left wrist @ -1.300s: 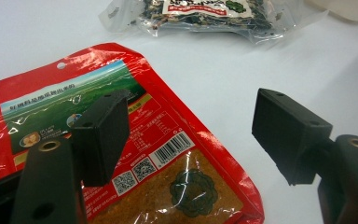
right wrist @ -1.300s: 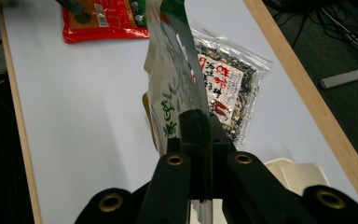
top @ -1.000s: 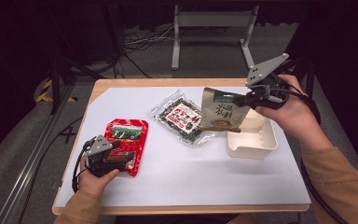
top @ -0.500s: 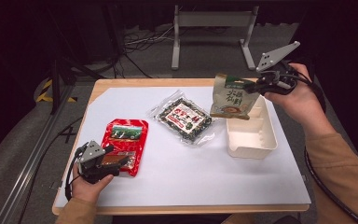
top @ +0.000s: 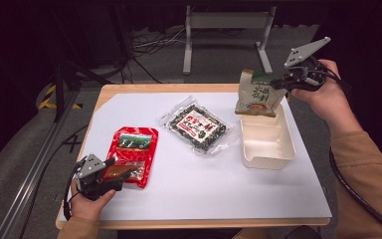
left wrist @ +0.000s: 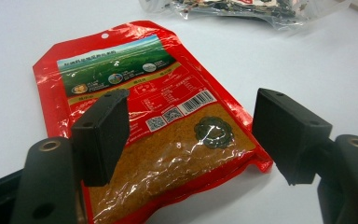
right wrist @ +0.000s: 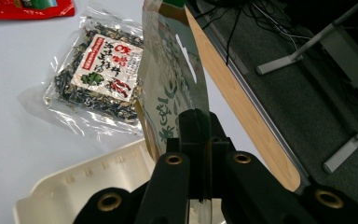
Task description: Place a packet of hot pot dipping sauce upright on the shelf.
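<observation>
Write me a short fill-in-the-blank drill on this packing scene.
1. The right gripper holds the green pouch above the ____ tray.
2. The left gripper, jaws ____, straddles the red packet.
3. The clear packet lies ____ the red packet and the tray.

Missing words: white; open; between

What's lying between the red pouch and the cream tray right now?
In the high view, a clear seaweed packet lies flat on the white table between the red pouch and the cream tray, touching neither.
</observation>
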The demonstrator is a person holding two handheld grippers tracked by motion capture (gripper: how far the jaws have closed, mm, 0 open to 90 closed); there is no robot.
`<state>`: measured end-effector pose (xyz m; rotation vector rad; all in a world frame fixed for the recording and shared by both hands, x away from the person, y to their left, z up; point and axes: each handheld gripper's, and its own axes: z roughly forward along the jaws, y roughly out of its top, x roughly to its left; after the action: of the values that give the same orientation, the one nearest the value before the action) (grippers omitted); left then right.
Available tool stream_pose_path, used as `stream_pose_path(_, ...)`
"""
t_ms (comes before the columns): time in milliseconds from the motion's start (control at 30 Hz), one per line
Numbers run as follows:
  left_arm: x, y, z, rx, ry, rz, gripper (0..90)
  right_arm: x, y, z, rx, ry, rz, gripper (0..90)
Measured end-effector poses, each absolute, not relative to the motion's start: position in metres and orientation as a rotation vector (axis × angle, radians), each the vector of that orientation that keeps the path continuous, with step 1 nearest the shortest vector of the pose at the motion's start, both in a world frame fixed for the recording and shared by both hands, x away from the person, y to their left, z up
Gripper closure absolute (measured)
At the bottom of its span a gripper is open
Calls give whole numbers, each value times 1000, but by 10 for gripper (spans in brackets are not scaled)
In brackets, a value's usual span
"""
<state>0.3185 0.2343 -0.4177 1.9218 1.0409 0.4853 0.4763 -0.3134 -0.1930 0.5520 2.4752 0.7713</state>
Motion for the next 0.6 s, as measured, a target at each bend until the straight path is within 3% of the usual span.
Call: stream_pose_path(600,311,241,-419,1920,1070,503,280,499,-339,-196,573,2422,758,893)
